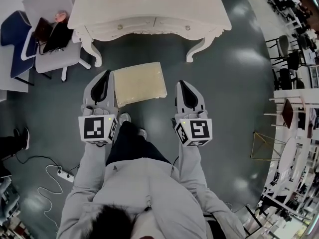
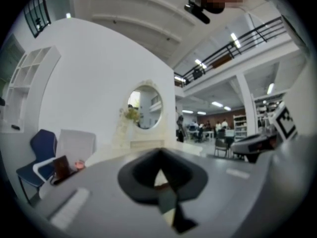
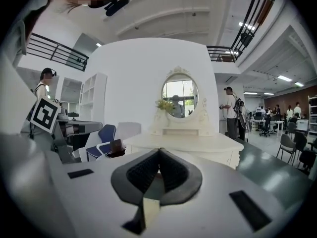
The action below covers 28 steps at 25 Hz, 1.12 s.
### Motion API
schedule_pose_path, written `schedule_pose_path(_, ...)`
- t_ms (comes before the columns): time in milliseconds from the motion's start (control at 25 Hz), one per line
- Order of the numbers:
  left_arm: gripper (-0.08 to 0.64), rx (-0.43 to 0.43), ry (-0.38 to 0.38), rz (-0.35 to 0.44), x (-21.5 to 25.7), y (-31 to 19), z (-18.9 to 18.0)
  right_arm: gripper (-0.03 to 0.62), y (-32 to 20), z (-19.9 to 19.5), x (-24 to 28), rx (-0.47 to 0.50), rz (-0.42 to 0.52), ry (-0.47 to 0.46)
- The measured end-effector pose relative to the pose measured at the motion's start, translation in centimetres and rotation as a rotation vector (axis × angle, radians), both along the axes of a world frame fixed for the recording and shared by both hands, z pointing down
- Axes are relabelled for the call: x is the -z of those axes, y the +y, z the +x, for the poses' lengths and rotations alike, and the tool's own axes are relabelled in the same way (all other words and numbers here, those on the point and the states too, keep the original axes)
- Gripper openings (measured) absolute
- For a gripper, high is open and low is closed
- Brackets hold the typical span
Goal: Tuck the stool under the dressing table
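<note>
Well, with my left claw (image 1: 102, 83) and right claw (image 1: 187, 91) both pinched shut on nothing, flanking the stool (image 1: 139, 82) that stands on the floor (image 1: 224, 78) just short of the dressing table (image 1: 149, 9), I'd press both against its near edge and push evenly so it slides in straight.

Light grey zip jacket (image 1: 149, 188) with long sleeves (image 1: 89, 168). Above jacket, dark trousers (image 1: 130, 144), grey shoes (image 1: 124, 117). Beyond jacket cuffs, grey left gripper (image 1: 105, 77) and right gripper (image 1: 181, 85): black jaw pads, white cubes (image 1: 98, 128) with black square markers.
</note>
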State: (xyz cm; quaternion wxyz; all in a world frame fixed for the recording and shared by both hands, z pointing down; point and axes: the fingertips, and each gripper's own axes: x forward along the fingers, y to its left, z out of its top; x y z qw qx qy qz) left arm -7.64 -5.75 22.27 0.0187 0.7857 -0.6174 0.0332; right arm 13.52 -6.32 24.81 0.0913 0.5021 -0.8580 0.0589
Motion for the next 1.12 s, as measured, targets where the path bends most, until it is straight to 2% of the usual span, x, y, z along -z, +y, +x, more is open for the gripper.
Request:
schedule_pose_path(400,0.011,-0.014,0.010,-0.148,-7.3,0.3,-0.4,-0.006,0.3,-1.1,-7.3,0.024,-0.145,0.043)
schedule_pose_path(720,0.012,-0.042,-0.004,-0.222,-13.0,1.3,0.5,-0.005,0.5,-0.9,-13.4,0.028,-0.235,0.066)
schedule_pose_path(1120,0.023,-0.019,0.006,-0.334,-22.2,2.3,0.0,0.035,0.9,-0.9,-22.1,0.029,-0.330,0.072)
